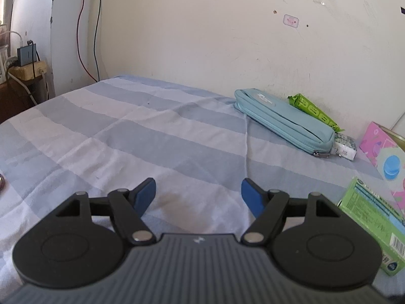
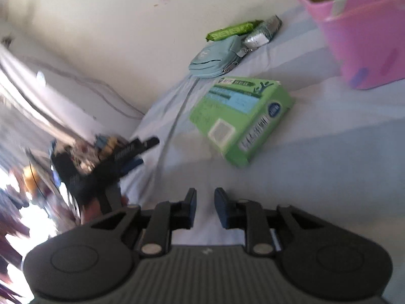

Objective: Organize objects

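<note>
My left gripper [image 1: 198,193] is wide open and empty, low over the striped bedsheet [image 1: 126,136]. A light blue zip pouch [image 1: 283,121] lies by the wall with a green packet [image 1: 315,111] behind it and a small white pack [image 1: 345,148] at its end. A green box [image 1: 372,217] lies at the right, beside a pink box [image 1: 384,157]. My right gripper [image 2: 205,200] has a narrow gap between its jaws and holds nothing. In the blurred right wrist view, the green box [image 2: 240,116] lies ahead, the pouch [image 2: 215,58] beyond it, and the open-topped pink box [image 2: 362,38] at upper right.
A cream wall [image 1: 202,30] borders the bed's far side, with red and green wires [image 1: 88,38] hanging in the corner. A power strip with a plugged-in charger [image 1: 27,63] sits at far left. The other gripper [image 2: 108,162] appears blurred at the left of the right wrist view.
</note>
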{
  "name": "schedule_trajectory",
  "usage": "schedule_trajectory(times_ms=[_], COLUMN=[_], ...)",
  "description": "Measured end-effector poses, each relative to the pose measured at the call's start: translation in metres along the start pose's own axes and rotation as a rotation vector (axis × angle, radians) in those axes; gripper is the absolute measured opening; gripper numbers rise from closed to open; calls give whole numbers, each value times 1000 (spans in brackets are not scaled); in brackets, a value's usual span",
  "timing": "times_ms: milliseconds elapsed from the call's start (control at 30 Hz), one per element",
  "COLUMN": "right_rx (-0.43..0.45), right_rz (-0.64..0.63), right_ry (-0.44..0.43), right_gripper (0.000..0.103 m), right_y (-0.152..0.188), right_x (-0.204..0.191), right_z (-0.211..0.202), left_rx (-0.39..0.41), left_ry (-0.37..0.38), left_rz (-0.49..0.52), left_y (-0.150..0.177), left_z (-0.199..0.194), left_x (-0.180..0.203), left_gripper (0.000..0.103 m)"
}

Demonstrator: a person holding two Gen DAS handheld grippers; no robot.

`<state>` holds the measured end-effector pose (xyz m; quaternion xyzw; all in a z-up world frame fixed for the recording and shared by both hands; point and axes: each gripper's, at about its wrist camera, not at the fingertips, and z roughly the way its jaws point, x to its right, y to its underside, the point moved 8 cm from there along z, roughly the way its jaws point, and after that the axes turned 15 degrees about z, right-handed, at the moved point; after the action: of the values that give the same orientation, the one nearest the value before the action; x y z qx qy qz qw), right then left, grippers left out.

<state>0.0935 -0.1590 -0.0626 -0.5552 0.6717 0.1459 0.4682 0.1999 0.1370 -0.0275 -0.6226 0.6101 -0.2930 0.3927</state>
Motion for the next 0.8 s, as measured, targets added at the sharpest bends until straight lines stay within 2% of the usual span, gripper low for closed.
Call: schedule_trajectory(times_ms=[67, 100, 233, 367, 433, 500, 600, 700, 800], right_rx=[31, 62, 208, 231, 223, 211, 210, 214, 216], right_rz=[-49, -96, -303, -356, -359, -371, -418, -472, -507], right_ry=[21, 51, 206, 257, 277, 287, 305, 343, 362], right_gripper=[34, 36, 55, 60, 63, 66, 76, 77, 77], right_y=[-1, -1, -3, -13, -16, -18, -19, -21, -24], right_x=[-9, -14, -26, -24, -19, -12, -13, -18, -20], right_z=[-4, -6, -18, -21, -20, -19, -15, -5, 4], left_rx=[-2, -3, -15, -46, -37, -28, 6, 12, -5], left_ry=[-2, -2, 0, 53, 117, 248, 356, 479, 533], left_rz=[10, 15, 32, 39, 25, 4, 54, 88, 107], left_y=[0, 0, 1, 2, -1, -4, -14, -22, -26], left_z=[0, 0, 1, 6, 5, 2, -4, -6, -1], left_x=[1, 2, 5, 11, 16, 30, 58, 85, 105], left_gripper=[77, 77, 77, 78, 79, 79, 79, 79, 79])
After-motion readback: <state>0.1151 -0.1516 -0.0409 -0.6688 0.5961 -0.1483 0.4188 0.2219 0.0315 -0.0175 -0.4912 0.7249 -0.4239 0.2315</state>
